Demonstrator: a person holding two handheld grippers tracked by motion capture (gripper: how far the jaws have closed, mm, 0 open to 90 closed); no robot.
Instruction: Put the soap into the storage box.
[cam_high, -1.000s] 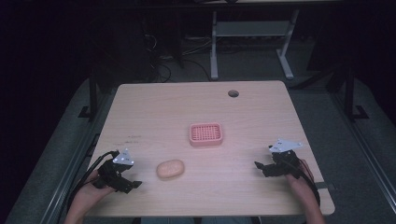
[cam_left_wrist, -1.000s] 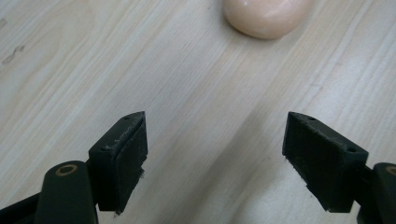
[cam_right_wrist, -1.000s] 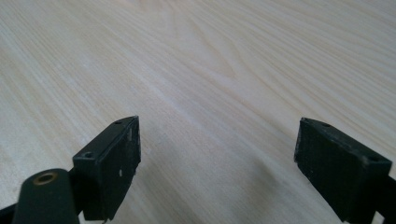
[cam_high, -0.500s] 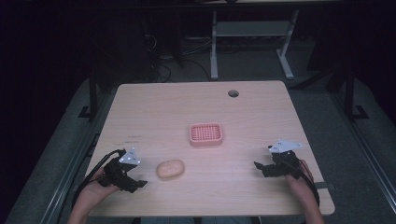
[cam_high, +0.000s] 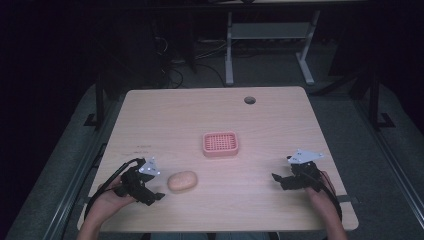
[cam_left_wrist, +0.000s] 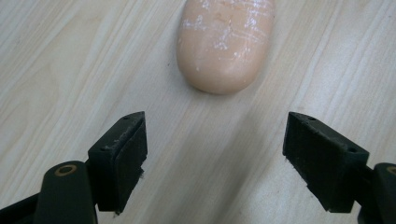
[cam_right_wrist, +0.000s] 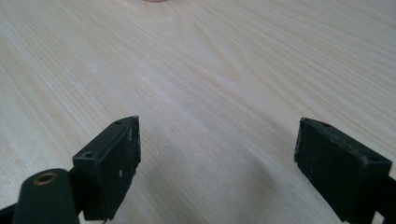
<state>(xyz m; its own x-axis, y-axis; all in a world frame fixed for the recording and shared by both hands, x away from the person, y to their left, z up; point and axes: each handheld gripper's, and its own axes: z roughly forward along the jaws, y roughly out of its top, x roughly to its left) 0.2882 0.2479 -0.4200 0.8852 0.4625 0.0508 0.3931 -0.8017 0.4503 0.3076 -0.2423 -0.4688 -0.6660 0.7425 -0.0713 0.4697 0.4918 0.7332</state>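
Observation:
A peach-coloured oval bar of soap (cam_high: 182, 181) lies on the wooden table (cam_high: 210, 120), near the front left. My left gripper (cam_high: 156, 192) stands open just left of it, jaws pointing at the soap (cam_left_wrist: 225, 42), which lies a short way ahead of the open jaws in the left gripper view (cam_left_wrist: 224, 163). A pink slotted soap dish (cam_high: 220, 144) sits at the table's middle. My right gripper (cam_high: 278, 181) rests open near the front right edge, with bare wood between its jaws (cam_right_wrist: 219, 168).
A dark round cable hole (cam_high: 249, 100) is set in the table's far side. A metal desk frame (cam_high: 270, 45) and cables stand on the floor beyond the table. A hand holds each gripper from the bottom edge.
My left gripper has slid right toward the soap, closing most of the gap. The right gripper has stayed in place.

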